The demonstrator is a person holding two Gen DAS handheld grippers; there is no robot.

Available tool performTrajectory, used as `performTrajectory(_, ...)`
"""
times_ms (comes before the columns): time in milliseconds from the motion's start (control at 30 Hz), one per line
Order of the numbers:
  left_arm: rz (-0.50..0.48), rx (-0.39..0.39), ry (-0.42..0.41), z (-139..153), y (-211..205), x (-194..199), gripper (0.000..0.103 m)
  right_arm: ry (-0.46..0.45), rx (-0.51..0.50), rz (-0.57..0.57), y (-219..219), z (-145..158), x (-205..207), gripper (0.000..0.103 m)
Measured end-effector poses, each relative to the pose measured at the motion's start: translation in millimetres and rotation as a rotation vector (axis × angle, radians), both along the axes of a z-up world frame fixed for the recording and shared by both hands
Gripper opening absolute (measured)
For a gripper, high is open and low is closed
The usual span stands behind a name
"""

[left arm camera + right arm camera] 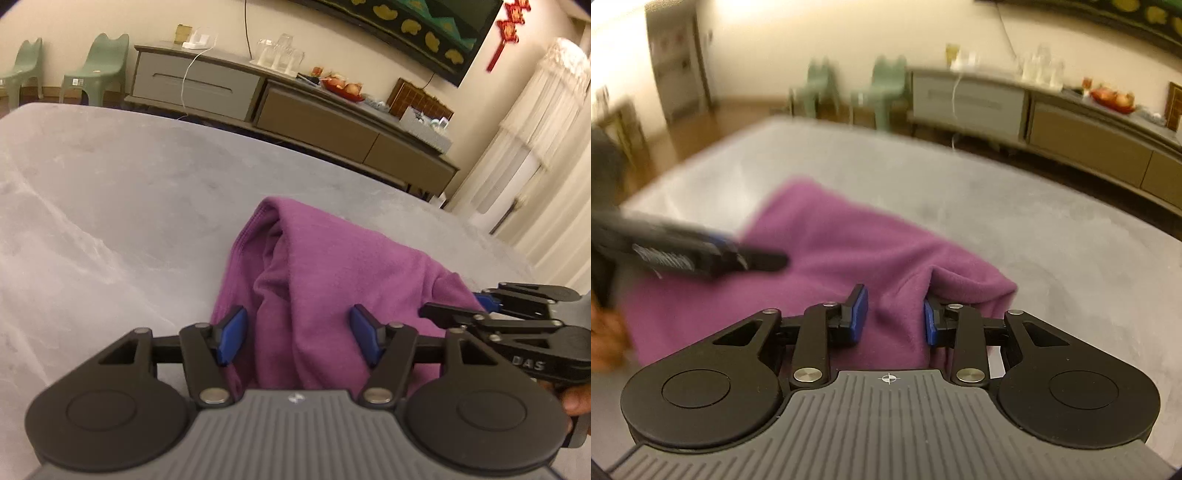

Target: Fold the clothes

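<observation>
A purple garment [332, 266] lies bunched and partly folded on the grey table [110, 192]. My left gripper [299, 334] is open, its blue pads on either side of a raised fold at the garment's near edge. My right gripper [480, 299] reaches in from the right at the garment's right edge. In the right wrist view the right gripper [895, 317] is open with a ridge of the purple garment [831, 243] between its pads. The left gripper [724, 251] shows blurred at the left, over the cloth.
The grey table [1034, 240] spreads wide around the garment. Beyond it stand a long low sideboard [295, 110] with glasses and a fruit bowl, two green chairs [96, 70], and white curtains [535, 147] at the right.
</observation>
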State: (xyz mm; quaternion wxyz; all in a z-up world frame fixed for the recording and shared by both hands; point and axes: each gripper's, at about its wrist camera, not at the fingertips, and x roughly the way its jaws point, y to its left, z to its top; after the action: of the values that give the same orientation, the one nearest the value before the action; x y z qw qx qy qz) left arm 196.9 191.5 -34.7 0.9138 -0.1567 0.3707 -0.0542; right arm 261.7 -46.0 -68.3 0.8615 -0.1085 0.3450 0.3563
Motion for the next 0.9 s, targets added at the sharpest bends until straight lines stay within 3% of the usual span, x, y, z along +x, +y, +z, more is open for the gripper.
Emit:
performTrajectory(67, -0.015, 0.035, -0.029, 9, -2, -4, 0.063, 0.026, 0.046, -0.063, -17, 3, 1, 0.046)
performTrajectory(100, -0.016, 0.044, -0.048, 16, -1, -8, 0.06, 0.014, 0.077, -0.113, -29, 8, -4, 0.057)
performTrajectory(200, 0.005, 0.06, -0.123, 42, -1, -14, 0.059, -0.025, 0.197, -0.222, -67, 21, -37, 0.059)
performTrajectory(267, 0.016, 0.047, -0.143, 54, -5, -5, 0.059, -0.013, 0.268, -0.21, -77, 23, -58, 0.059)
performTrajectory(367, 0.017, 0.061, -0.081, 48, -15, 24, 0.059, -0.037, 0.249, -0.096, -60, 19, -90, 0.058)
performTrajectory(433, 0.058, 0.093, 0.024, 27, -14, 38, 0.064, -0.046, 0.166, -0.031, -41, 6, -101, 0.06)
performTrajectory(500, 0.101, 0.03, 0.067, 11, -4, 35, 0.073, -0.038, 0.096, -0.033, -36, -17, -100, 0.067)
performTrajectory(600, 0.127, -0.042, 0.002, 25, 4, -4, 0.066, -0.02, 0.142, -0.076, -55, -17, -103, 0.071)
performTrajectory(733, 0.082, -0.086, -0.054, 40, -5, -48, 0.067, 0.031, 0.294, -0.182, -88, -6, -100, 0.085)
performTrajectory(767, 0.074, -0.083, -0.048, 38, -10, -55, 0.067, 0.058, 0.316, -0.197, -91, -8, -97, 0.085)
performTrajectory(833, 0.085, -0.071, -0.023, 26, -18, -67, 0.067, 0.133, 0.309, -0.193, -87, -18, -87, 0.065)
performTrajectory(900, 0.099, -0.069, 0.002, 13, -23, -75, 0.067, 0.13, 0.246, -0.179, -78, -25, -89, 0.054)
